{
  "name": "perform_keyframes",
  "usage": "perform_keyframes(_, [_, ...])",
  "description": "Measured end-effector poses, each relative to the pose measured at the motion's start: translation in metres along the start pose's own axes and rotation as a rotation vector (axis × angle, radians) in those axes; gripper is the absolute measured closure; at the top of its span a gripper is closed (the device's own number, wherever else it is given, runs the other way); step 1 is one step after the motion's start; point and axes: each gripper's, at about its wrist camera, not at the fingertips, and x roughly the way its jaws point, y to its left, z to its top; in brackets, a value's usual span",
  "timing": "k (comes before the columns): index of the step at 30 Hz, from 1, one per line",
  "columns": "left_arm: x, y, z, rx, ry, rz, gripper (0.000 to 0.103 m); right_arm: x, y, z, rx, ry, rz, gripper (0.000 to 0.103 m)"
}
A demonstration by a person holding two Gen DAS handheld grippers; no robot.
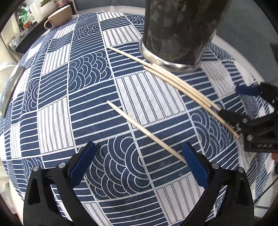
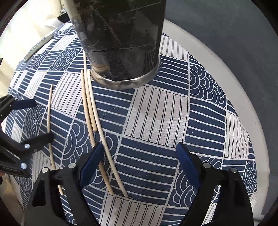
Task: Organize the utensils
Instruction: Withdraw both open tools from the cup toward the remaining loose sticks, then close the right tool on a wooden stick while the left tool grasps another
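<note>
- Left wrist view: our left gripper (image 1: 139,161) spread wide, gripping nothing; lone chopstick (image 1: 144,131) lies flat, its near end just at the right finger (image 1: 196,166).
- Right wrist view: our right gripper (image 2: 137,163) open, empty-handed; three chopsticks (image 2: 94,113) run past its left finger (image 2: 91,163), dark holder (image 2: 121,43) ahead.

Table (image 1: 57,111) covered by a blue-and-white patterned cloth. One chopstick (image 1: 144,130) lies alone on the cloth, its near end just beside the left gripper's right finger; three more chopsticks (image 2: 90,111) lie together, running from the dark holder's (image 2: 121,43) metal base to the right gripper's left finger. A beige cup (image 1: 60,16) stands at the far edge.
</note>
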Motion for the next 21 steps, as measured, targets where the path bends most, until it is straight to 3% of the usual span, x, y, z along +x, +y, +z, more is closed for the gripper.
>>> perform_keyframes(5, [-0.001,-0.003,-0.002,-0.02,0.014,0.008,0.004,0.0,0.003,0.005,-0.028,0.027,0.013,0.033])
perform_keyframes(7, [-0.001,-0.004,0.001,-0.021,0.033,0.008,0.004,0.0,0.009,0.007,-0.044,0.03,0.021,0.04])
perform_keyframes(10, [0.0,-0.004,0.004,-0.049,0.066,0.011,0.004,-0.002,0.019,0.009,-0.069,0.028,0.029,0.067])
perform_keyframes(12, [0.0,-0.002,0.004,-0.034,0.057,0.009,0.005,-0.004,0.026,0.007,-0.084,0.031,0.03,0.09])
perform_keyframes(14, [-0.001,0.0,0.001,0.005,0.052,-0.004,0.006,-0.005,0.032,0.003,-0.104,0.034,0.019,0.095])
perform_keyframes(16, [-0.007,0.004,-0.003,0.04,0.037,-0.013,0.016,-0.008,0.033,-0.003,-0.11,0.03,0.01,0.096])
perform_keyframes(17, [-0.011,0.008,-0.005,0.042,0.031,-0.016,0.027,-0.009,0.034,-0.005,-0.105,0.03,0.014,0.096])
perform_keyframes(19, [-0.017,0.017,-0.008,0.041,0.027,-0.021,0.05,-0.014,0.027,-0.013,-0.082,0.033,0.029,0.096])
perform_keyframes(20, [-0.02,0.022,-0.008,0.04,0.033,-0.028,0.072,-0.016,0.025,-0.019,-0.076,0.035,0.028,0.097])
perform_keyframes(21, [-0.022,0.029,-0.009,0.029,0.048,-0.044,0.088,-0.018,0.022,-0.026,-0.073,0.035,0.026,0.097])
